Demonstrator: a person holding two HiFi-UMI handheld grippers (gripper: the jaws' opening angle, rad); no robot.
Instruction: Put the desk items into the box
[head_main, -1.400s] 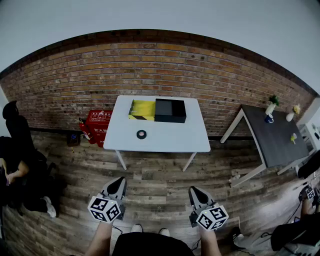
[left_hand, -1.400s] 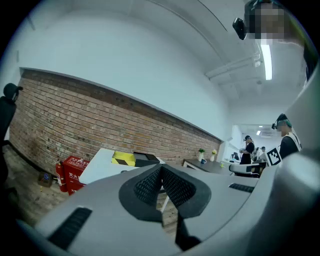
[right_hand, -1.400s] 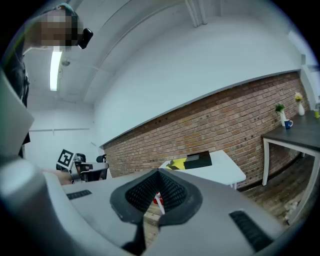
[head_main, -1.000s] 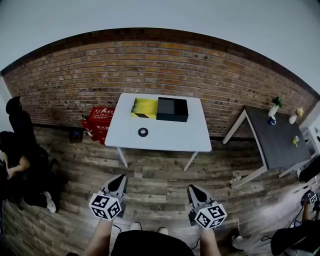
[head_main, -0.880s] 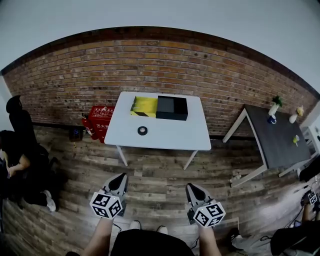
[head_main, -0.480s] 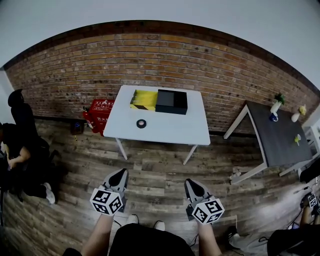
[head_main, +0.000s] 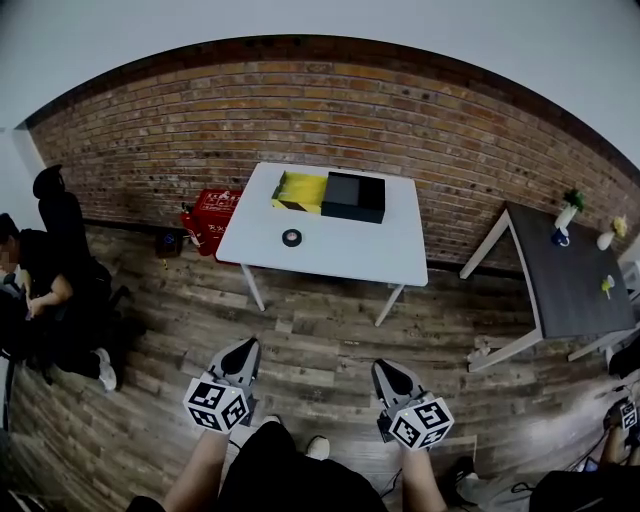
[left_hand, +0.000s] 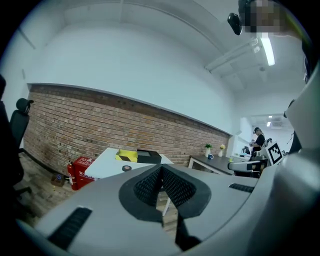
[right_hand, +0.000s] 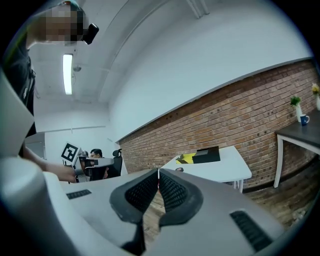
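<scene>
Left claw (head_main: 241, 352) together, empty; right claw (head_main: 386, 371) likewise. Both held low by body: person stands well back from worktop (head_main: 340, 255), likely approach stage. Tape roll (head_main: 291, 237) on worktop near box (head_main: 353, 198), not yet packed.

- Box (head_main: 352, 197) at far edge of table (head_main: 340, 258), by wall (head_main: 300, 110).
- Tape roll (head_main: 291, 237) before box, apart.
- Crate (head_main: 210, 212) on floor (head_main: 330, 345), left of table.
- Second table (head_main: 560, 285) right, well apart.
</scene>
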